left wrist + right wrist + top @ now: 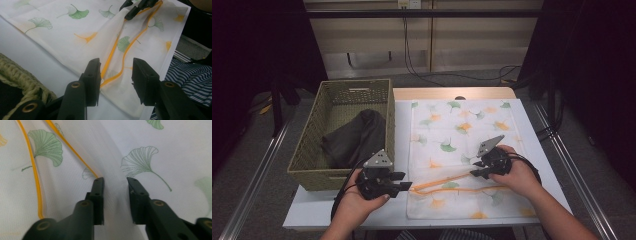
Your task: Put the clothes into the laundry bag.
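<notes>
Lying under both grippers, leaf-printed mesh bag (462,150) on table (532,150).

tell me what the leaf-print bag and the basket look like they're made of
The bag looks like thin, see-through mesh fabric: a fine weave shows close up, the leaf print shows through its layers, and it has an orange zip, probably plastic. The basket looks woven from olive-green cord or paper rope, matte, with a braided rim.
</notes>
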